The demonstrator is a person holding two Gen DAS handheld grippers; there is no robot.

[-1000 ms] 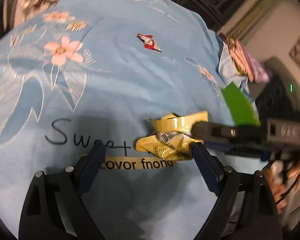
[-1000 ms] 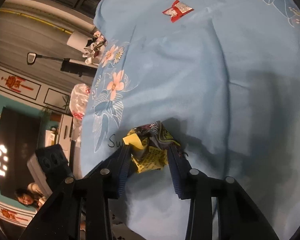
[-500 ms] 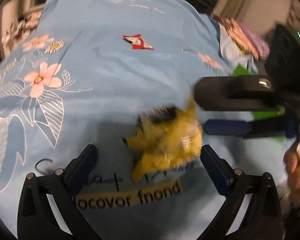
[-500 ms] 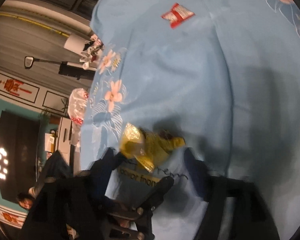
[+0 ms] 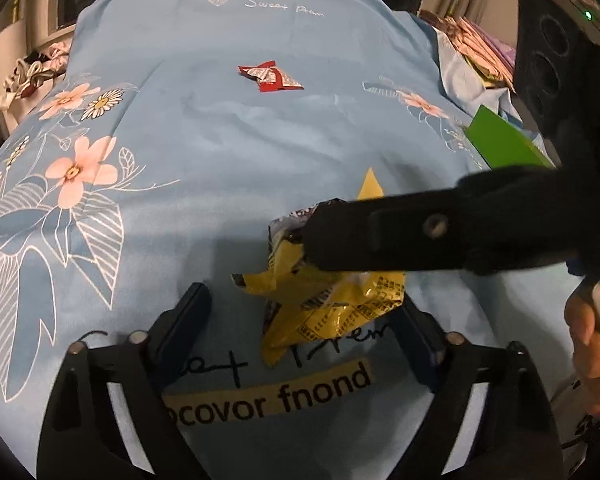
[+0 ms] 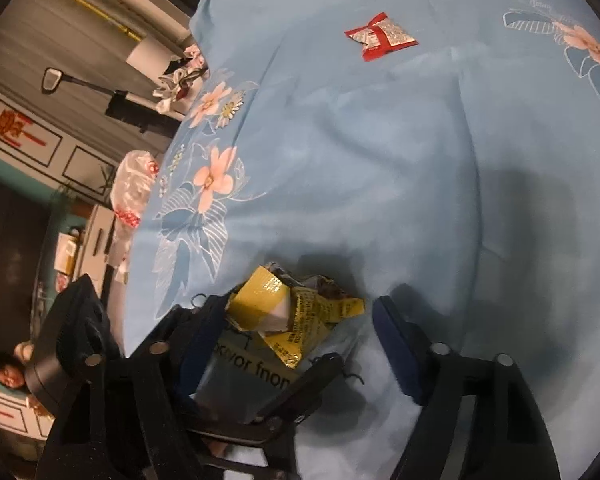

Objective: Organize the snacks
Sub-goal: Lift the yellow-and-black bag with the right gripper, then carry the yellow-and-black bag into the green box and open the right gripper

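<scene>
**A:** What is the biggest thing seen?

**B:** One blue cloth (image 5: 220, 152) is spread out wide. Pink flowers and some writing are printed on it.

**A:** How many tongs are seen?

**B:** Two. The left tongs (image 5: 300, 300) are pointed down at the cloth. The right tongs (image 6: 298, 304) are reached in from the right side, across the left ones. One hand (image 5: 592, 340) is seen at the right edge, behind the right tongs.

**A:** Are the tongs shut?

**B:** No. Both have just been closing, but both are held quite wide apart. Nothing is pinched by either one.

**A:** How many snacks are counted?

**B:** Two. One yellow packet (image 5: 332, 312) is crumpled up near the front, over the black writing. It sits between the fingers of both tongs. It is touched on one side by each, and a gap is left on the other side. Whether it is lying flat on the cloth cannot be told.

**A:** And the other snack?

**B:** One red packet (image 5: 270, 78) is lying far back on the cloth, well apart from the tongs.

**A:** Anything else?

**B:** One flat green thing (image 5: 500, 140) is seen at the right edge. What it is cannot be told.
</scene>
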